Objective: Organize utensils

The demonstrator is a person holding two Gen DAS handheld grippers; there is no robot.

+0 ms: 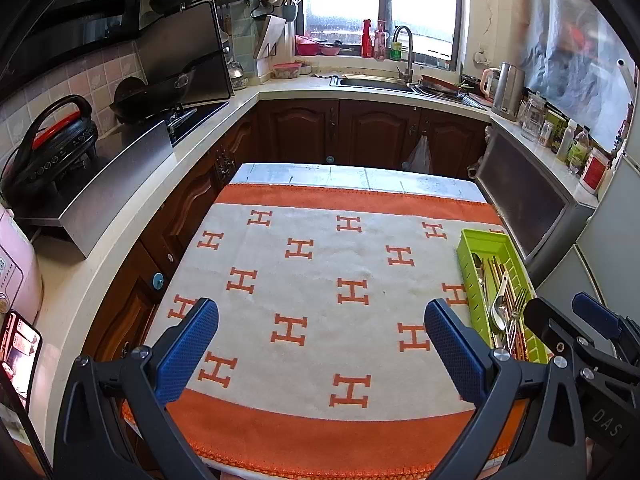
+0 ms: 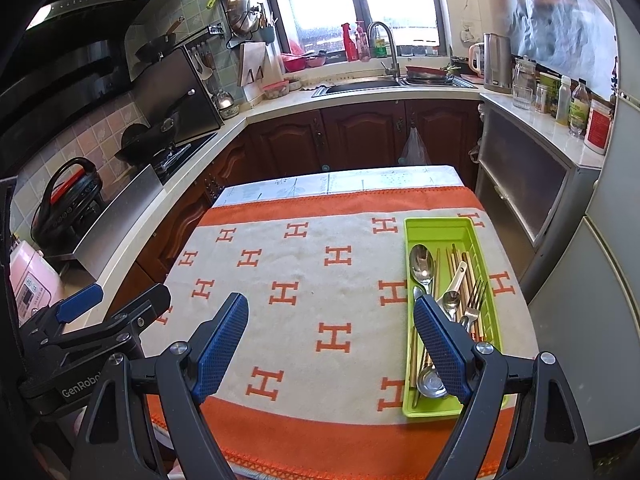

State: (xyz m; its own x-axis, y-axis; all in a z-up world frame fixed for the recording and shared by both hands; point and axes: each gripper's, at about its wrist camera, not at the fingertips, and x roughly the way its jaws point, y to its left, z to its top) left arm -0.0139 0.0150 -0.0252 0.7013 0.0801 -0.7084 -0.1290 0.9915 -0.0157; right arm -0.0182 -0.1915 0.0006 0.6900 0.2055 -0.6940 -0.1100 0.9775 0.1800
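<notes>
A lime green utensil tray [image 2: 420, 232] lies on the right side of the orange and cream cloth [image 2: 320, 280]. In it lie a large metal spoon [image 2: 421, 262], several chopsticks [image 2: 456, 258], a fork [image 2: 476, 296], a white spoon [image 2: 454, 298] and a ladle-like spoon [image 2: 430, 380]. The same tray [image 1: 480, 242] shows at the right of the left wrist view. My right gripper [image 2: 330, 314] is open above the cloth, its right finger over the tray's left side. My left gripper [image 1: 320, 320] is open over the cloth's near middle, holding nothing. The right gripper [image 1: 568, 320] also shows there.
Kitchen counters wrap around the table: a stove with a wok [image 1: 152, 92] on the left, a sink [image 1: 376, 82] at the back, a kettle [image 1: 508, 84] and bottles on the right. A phone [image 1: 18, 356] stands at the left edge. A fridge [image 2: 600, 240] sits right.
</notes>
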